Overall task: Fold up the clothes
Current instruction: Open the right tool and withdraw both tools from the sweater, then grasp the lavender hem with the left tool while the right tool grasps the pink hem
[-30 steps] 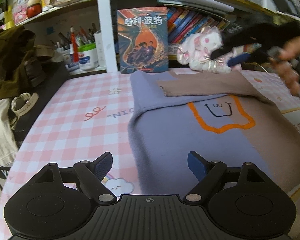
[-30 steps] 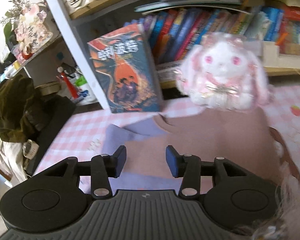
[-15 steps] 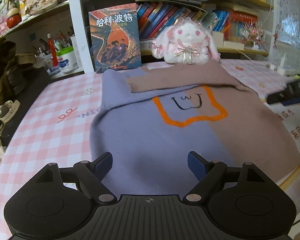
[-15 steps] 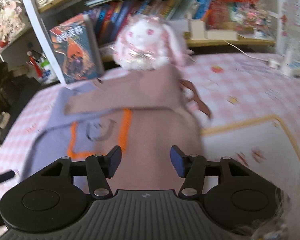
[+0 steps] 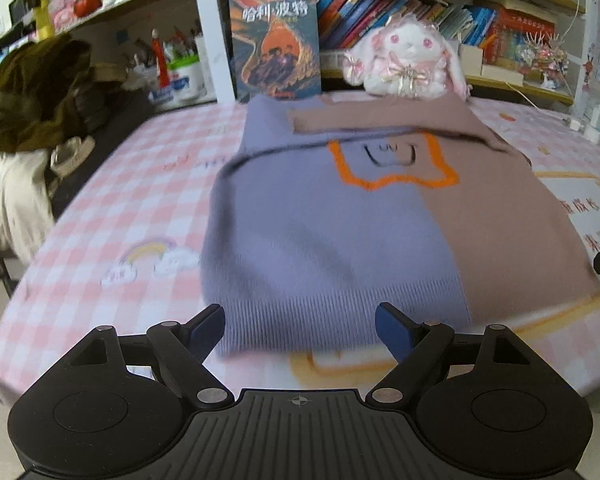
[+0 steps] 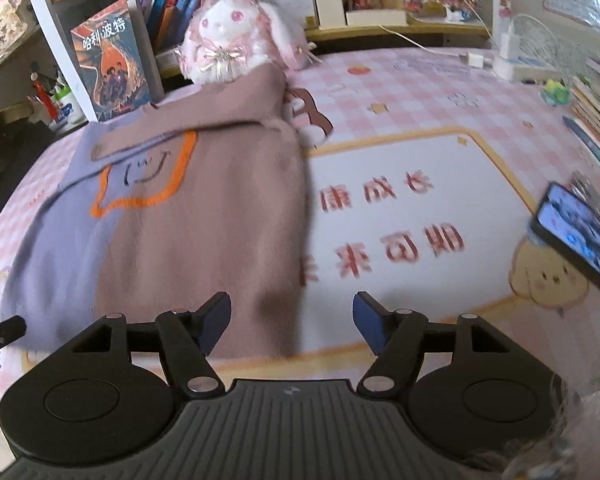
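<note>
While the sweater point(image 5: 332, 236) lies flat on the pink checked tablecloth point(image 5: 140, 208), purple half left, brown half right, one brown sleeve folded across its chest, the left gripper point(image 5: 300, 328) hangs wide and empty over the purple hem. The right gripper point(image 6: 292, 320), jaws opening, holds nothing above the brown hem corner. A plush bunny point(image 6: 236, 36) sits at the collar.

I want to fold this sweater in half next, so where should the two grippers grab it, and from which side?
Take the sweater by its ribbed bottom hem, coming in low from the near table edge. The hem lies flat and closest: left gripper at the purple corner, right gripper, its jaws opening with nothing between them, at the brown corner. The sleeves already lie folded across the chest.
</note>
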